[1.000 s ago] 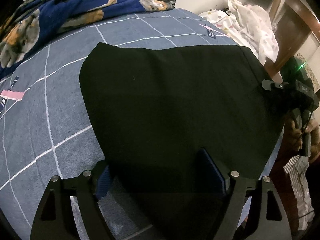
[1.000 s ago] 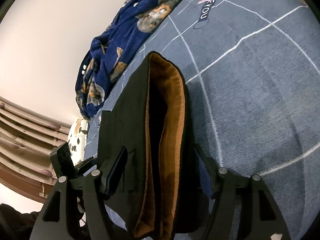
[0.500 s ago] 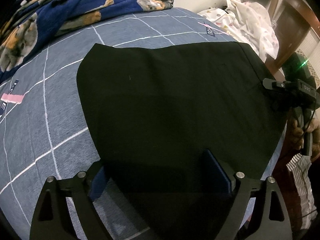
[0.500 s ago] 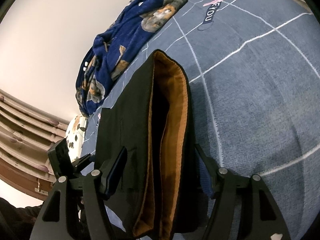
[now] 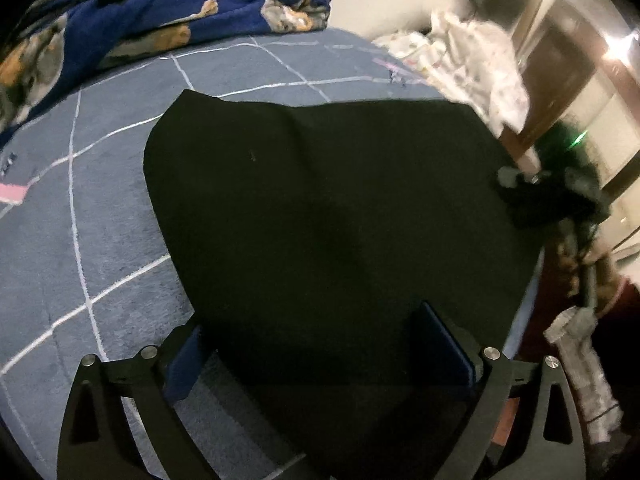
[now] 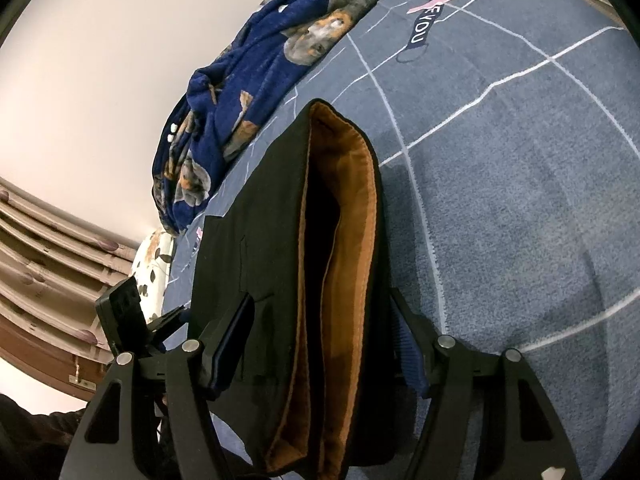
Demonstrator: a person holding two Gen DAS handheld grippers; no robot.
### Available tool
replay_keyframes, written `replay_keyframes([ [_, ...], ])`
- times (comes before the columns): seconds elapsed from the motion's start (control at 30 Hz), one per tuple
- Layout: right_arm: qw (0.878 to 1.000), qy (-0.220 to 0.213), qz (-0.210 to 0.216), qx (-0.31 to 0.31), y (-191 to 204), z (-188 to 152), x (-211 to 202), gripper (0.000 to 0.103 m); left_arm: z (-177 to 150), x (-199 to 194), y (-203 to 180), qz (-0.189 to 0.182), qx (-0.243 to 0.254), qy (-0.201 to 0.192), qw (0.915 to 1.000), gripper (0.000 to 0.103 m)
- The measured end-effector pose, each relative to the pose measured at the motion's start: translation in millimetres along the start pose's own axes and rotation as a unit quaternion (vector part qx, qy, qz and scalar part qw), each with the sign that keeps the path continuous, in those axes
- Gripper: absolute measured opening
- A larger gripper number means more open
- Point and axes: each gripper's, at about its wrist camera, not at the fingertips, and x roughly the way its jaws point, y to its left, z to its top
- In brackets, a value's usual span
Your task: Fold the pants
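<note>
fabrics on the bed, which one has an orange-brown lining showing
The folded black pants: their open end shows an orange-brown fleece lining. The crumpled navy animal-print blanket and the white spotted cloth show none.

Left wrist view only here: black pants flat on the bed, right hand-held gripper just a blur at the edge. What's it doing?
Observer: The right hand-held gripper straddles the near end of the pants, a pad against each side of the stack.
Operator: All black on my side. Single layer?
Observer: No. The end facing that camera gapes open and shows an orange-brown lining between stacked layers.
Operator: Anything printed near the far end?
Observer: A dark strip reading LOVE YOU on the bedcover, well clear of the pants.
</note>
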Motion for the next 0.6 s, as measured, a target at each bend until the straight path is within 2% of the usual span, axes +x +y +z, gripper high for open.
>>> replay_keyframes([
  [0.2,1.000,-0.009,0.004,-0.001,1.6,-2.5,-2.5,0.068,6.1,-3.7,11.6,-0.031,-0.033,-0.002,0.9990,0.095],
  [0.3,1.000,-0.006,0.014,0.007,0.2,-6.2,-5.9,0.071,7.9,-4.8,14.2,-0.033,-0.036,-0.002,0.9988,0.092],
  [0.47,0.998,0.007,0.045,0.037,-7.0,-13.4,-16.8,0.074,9.5,-4.4,15.9,-0.037,-0.044,0.005,0.9983,0.091],
  [0.6,0.994,-0.013,0.080,0.070,-19.3,-30.1,-34.9,0.074,11.3,-3.3,12.7,-0.031,-0.039,0.012,0.9987,0.091],
])
